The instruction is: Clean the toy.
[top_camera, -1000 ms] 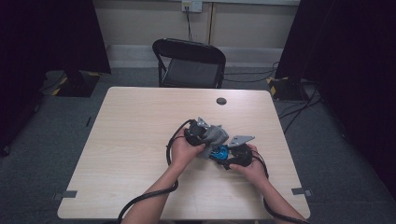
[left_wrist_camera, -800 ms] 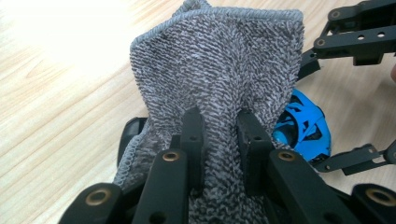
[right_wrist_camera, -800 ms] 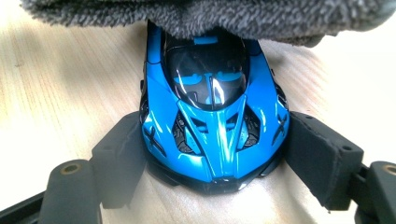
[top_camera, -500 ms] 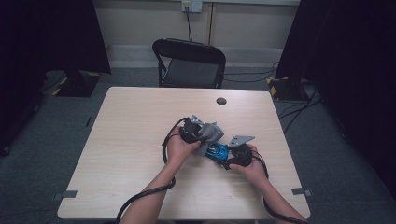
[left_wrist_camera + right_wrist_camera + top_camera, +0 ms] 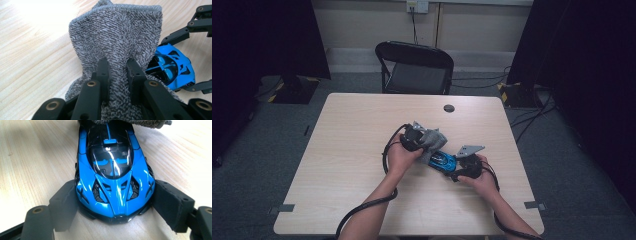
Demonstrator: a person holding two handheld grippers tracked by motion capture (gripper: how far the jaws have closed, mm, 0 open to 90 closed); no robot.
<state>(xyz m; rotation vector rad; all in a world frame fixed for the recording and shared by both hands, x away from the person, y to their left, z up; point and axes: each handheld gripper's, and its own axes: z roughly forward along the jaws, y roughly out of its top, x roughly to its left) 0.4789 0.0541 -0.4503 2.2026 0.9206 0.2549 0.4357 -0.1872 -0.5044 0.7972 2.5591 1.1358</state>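
Left tool is clamped on a bunched fold of the grey towel, the cloth pinched tight between its jaws. Right tool grips the blue toy car across one end, one pad on each flank, pinning it to the surface. In the high view the car sits between the two hands, near the middle of the surface, with the towel touching its far end.

Step in hand looks like wiping the car. Next move, my guess: drag the towel along the roof and bonnet while the right tool holds the car steady. Towel edge could snag on the right tool's linkage.
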